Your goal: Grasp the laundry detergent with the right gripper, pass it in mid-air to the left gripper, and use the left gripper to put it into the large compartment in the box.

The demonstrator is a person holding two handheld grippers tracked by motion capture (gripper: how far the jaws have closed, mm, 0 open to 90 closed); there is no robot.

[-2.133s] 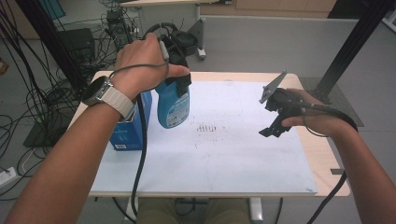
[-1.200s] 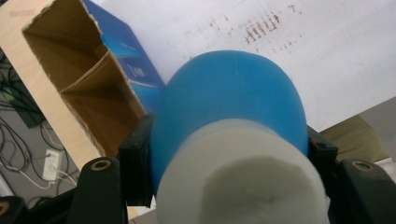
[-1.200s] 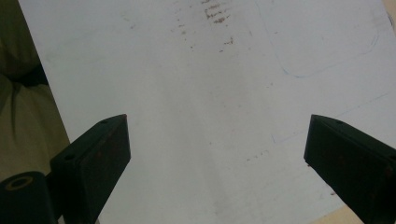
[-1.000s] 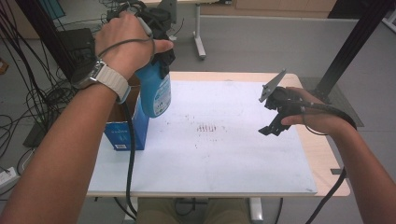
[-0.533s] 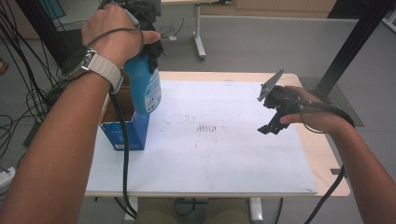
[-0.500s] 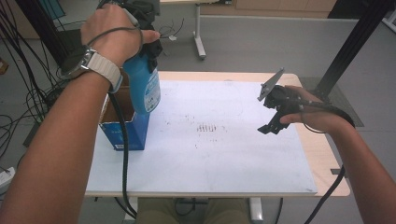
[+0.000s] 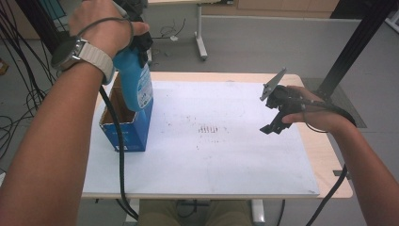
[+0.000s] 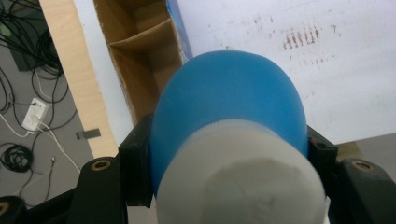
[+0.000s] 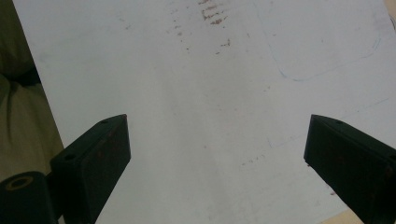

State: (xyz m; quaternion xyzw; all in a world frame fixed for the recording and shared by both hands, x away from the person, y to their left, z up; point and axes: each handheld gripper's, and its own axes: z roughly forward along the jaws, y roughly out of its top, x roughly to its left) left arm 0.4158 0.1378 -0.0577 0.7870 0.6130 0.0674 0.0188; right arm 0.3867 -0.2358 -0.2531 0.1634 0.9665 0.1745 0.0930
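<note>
Left gripper (image 7: 134, 44), clamped on the blue bottle (image 7: 136, 82), should lower it upright into the open cardboard box (image 7: 123, 123) at far left; right gripper (image 7: 275, 115) waits, jaws apart

The right gripper (image 9: 215, 154) looks down at a white sheet (image 9: 196, 107); its two black jaws rise from the bottom of the view, one at the left and one at the right, standing wide apart with nothing between them. Small brown marks (image 9: 212, 14) sit on the sheet at the far side, and a thin blue line (image 9: 327, 65) curves at the far right; a bit of olive cloth (image 9: 18, 116) shows past the sheet's left edge.
</note>
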